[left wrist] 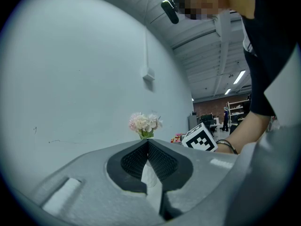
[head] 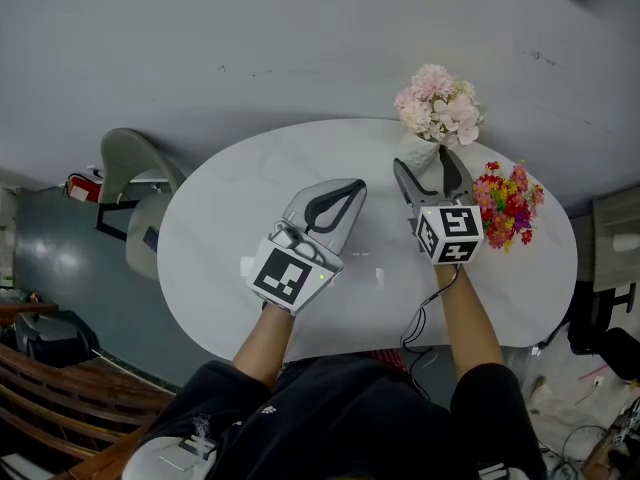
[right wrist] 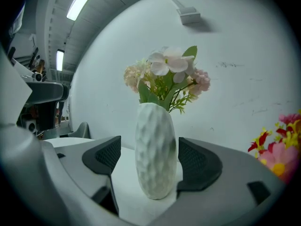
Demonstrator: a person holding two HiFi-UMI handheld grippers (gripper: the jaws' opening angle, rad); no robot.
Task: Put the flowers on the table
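Grey wall backs a white oval desk [head: 220,208]. The vase [right wrist: 155,154] of pink flowers [right wrist: 164,74] stands near its 1 o'clock edge, with a colourful bunch [head: 507,203] towards 3 o'clock. The right gripper [head: 424,163], forearm stretched towards 12, has its jaws apart around the vase. A sideways nudge could topple it off the far edge. The left gripper [left wrist: 147,144], jaws together and empty, hangs over mid-desk.

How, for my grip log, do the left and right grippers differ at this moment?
The left gripper has its jaws together on nothing; the right gripper has its jaws apart. The left sits over bare table, while the right straddles the white vase of pink flowers, its pads beside the vase without clearly pressing it. Both are held over the table, pointing away from the person.
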